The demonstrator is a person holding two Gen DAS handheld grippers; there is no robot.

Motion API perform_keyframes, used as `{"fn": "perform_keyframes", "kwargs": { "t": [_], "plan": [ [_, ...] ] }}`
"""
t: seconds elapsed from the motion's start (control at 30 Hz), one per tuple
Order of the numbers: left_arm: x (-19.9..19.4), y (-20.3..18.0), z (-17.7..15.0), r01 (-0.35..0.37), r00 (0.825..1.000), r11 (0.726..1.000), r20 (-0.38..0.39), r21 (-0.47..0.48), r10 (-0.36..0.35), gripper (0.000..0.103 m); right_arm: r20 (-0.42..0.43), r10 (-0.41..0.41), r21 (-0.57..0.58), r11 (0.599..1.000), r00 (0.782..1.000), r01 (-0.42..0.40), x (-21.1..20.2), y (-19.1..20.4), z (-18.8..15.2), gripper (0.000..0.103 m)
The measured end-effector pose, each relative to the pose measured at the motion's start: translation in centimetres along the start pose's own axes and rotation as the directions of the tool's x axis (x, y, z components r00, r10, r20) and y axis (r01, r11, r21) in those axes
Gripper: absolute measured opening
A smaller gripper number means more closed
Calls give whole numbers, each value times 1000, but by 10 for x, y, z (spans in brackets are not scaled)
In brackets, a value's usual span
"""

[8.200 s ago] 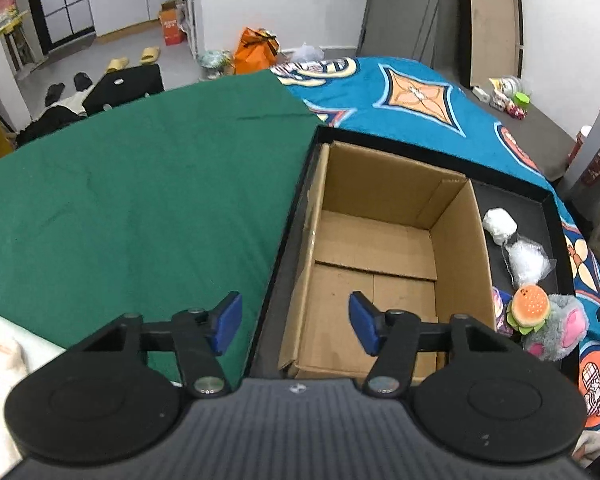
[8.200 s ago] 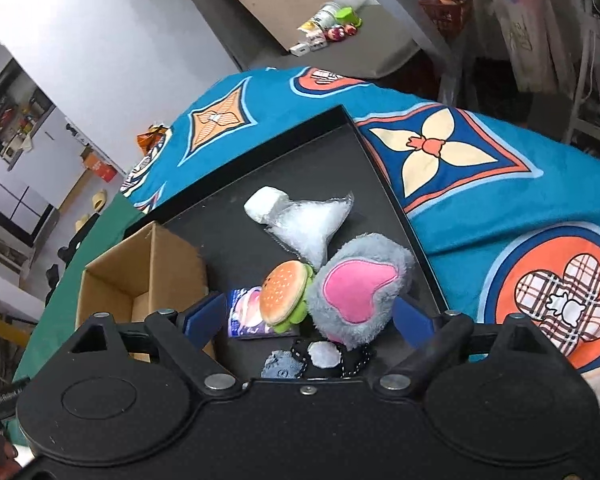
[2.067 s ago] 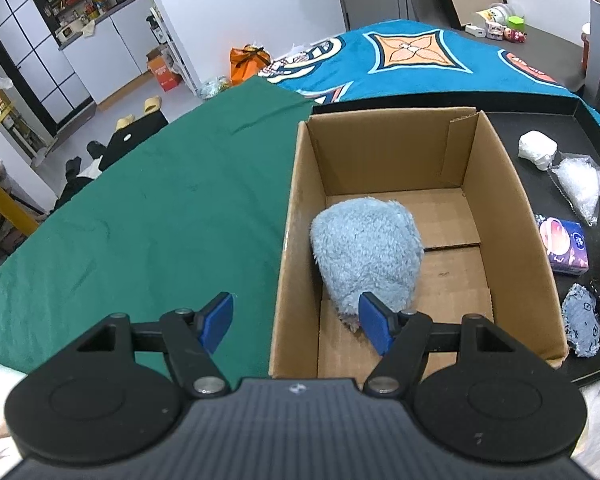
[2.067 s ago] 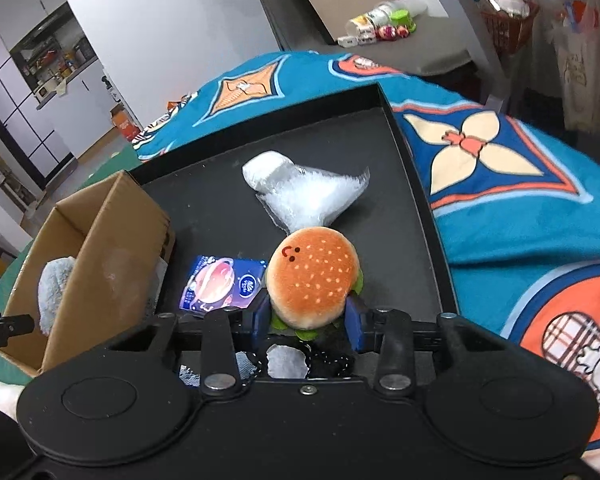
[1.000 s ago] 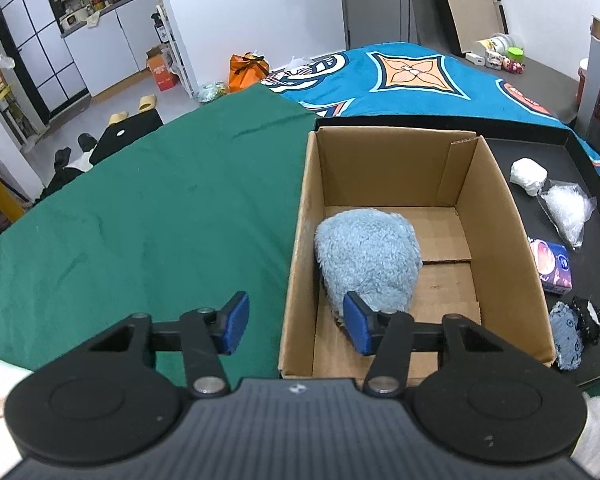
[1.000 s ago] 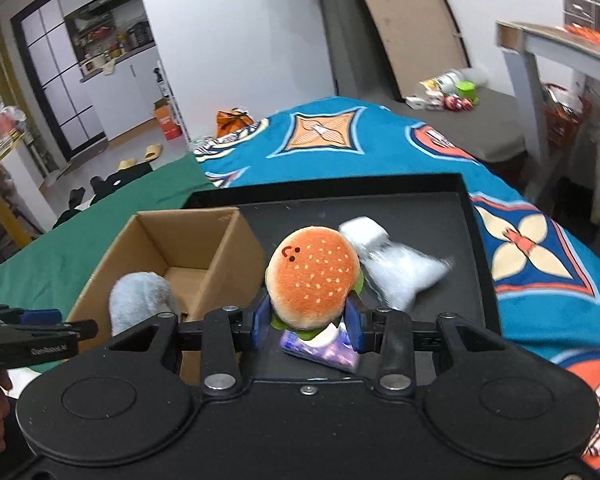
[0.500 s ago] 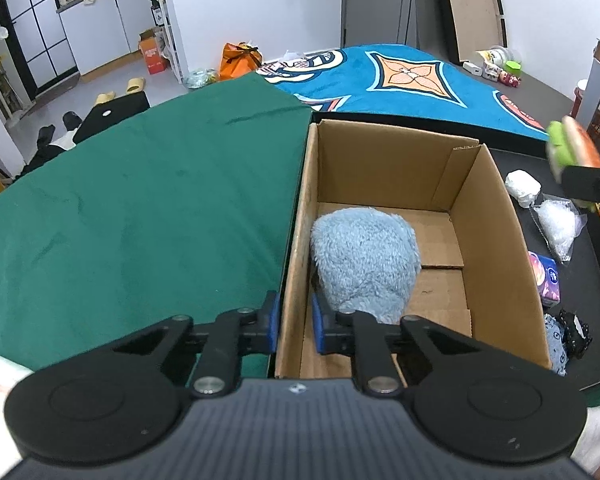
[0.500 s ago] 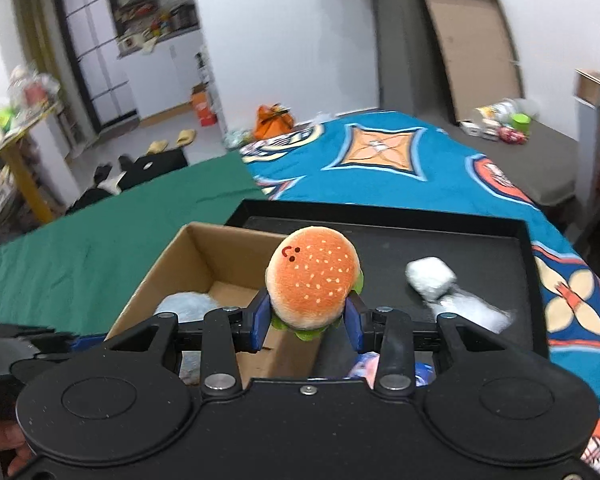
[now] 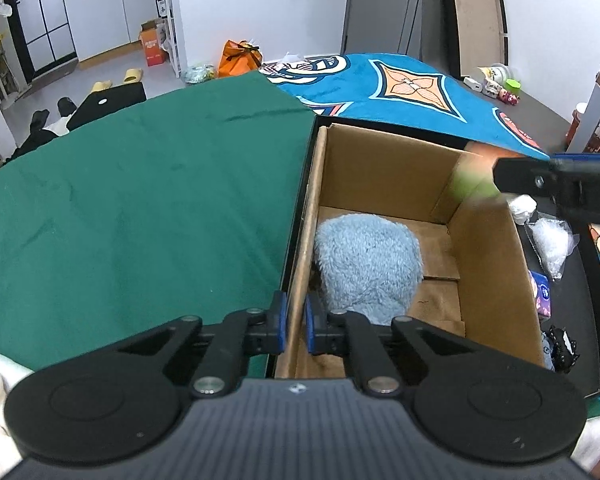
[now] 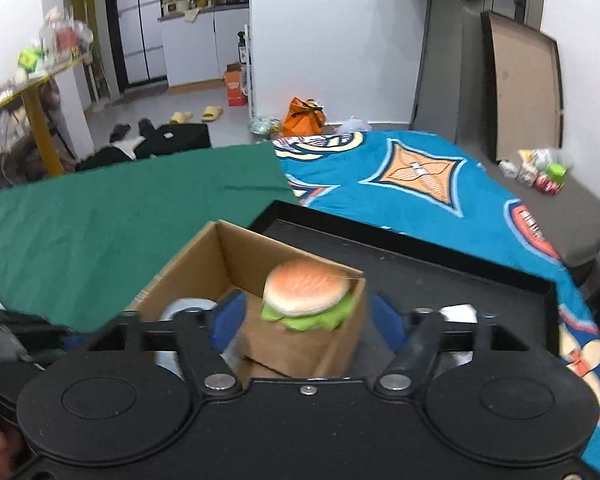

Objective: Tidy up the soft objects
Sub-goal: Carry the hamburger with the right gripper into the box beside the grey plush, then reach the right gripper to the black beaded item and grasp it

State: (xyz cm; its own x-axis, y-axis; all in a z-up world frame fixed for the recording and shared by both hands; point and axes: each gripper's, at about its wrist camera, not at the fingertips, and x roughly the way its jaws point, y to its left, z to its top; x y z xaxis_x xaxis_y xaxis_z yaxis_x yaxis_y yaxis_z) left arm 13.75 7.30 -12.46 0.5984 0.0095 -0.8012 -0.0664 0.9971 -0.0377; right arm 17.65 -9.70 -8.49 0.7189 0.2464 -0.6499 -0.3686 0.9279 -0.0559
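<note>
Matt corrugated cardboard box; fluffy blue plush; green cloth, matt.

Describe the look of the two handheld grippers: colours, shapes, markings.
Both are matte black plastic. The left gripper has blue pads on its fingers, angled black linkage arms with silver pivot screws, two round discs and a ribbed grey housing with a tiny logo. The right gripper has the same build: blue pads, silver screws, twin discs, smooth black body. No cables or sleeves show.
</note>
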Motion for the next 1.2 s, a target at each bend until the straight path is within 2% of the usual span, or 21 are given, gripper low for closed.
{"fn": "perform_keyframes", "kwargs": {
  "t": [0.1, 0.37, 0.67, 0.93, 1.2],
  "plan": [
    [-2, 2, 0, 15, 1000, 1000, 4, -11, -15, 9, -22, -11, -1, 1000, 1000, 11, -4, -10, -6, 71],
    [-5, -5, 0, -24, 1000, 1000, 11, 17, 24, 10, -69, -51, 80, 995, 996, 57, -22, -35, -34, 71],
    [-9, -12, 0, -83, 997, 995, 8, 51, 83, 17, -106, -61, 153, 985, 992, 77, -40, -56, -65, 71],
    [-13, -18, 0, -128, 992, 989, 27, 77, 126, 30, -114, -75, 203, 974, 991, 98, -52, -78, -84, 75],
    [-13, -23, 0, -150, 989, 984, 27, 97, 148, 34, -128, -80, 264, 958, 989, 112, -57, -102, -108, 76]
  ]
}}
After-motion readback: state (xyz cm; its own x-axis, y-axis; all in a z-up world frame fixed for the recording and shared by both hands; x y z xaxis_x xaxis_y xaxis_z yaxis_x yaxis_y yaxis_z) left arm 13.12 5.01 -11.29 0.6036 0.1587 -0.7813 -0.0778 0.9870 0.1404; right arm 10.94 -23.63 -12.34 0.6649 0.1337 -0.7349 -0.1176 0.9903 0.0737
